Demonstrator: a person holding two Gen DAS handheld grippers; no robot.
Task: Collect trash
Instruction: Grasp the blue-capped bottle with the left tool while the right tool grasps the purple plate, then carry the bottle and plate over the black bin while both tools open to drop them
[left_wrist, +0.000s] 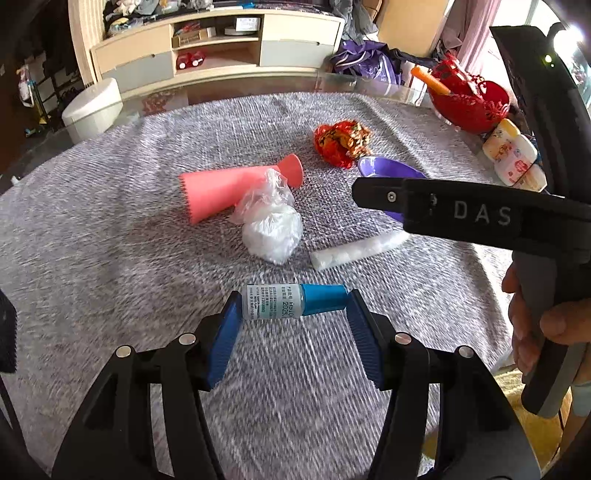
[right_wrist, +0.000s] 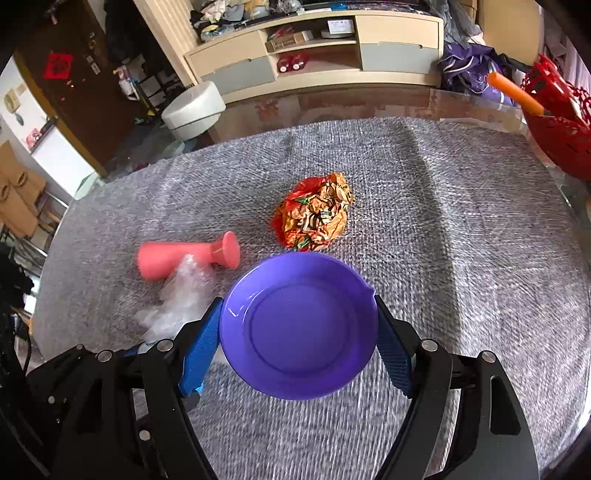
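Left gripper (left_wrist: 293, 304): blue pads clamped end-on on a small vial with blue cap and printed white label (left_wrist: 295, 301), held lying sideways just above the grey woven tablecloth (left_wrist: 110, 258), near edge. Right gripper (right_wrist: 298, 325): pads gripping the rim of a round purple plastic dish (right_wrist: 298, 325) on both sides. Mid-table: pink plastic cone (left_wrist: 236, 186), crumpled clear plastic bag (left_wrist: 271, 229) touching it, crumpled red-orange wrapper (right_wrist: 314, 218) beyond dish. Red openwork basket (left_wrist: 469, 99) at far right edge.

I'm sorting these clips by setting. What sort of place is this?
Most likely a home living room: a low TV-style cabinet with open shelves against the wall, a table under a grey cloth, and clothes and bags piled beside it.
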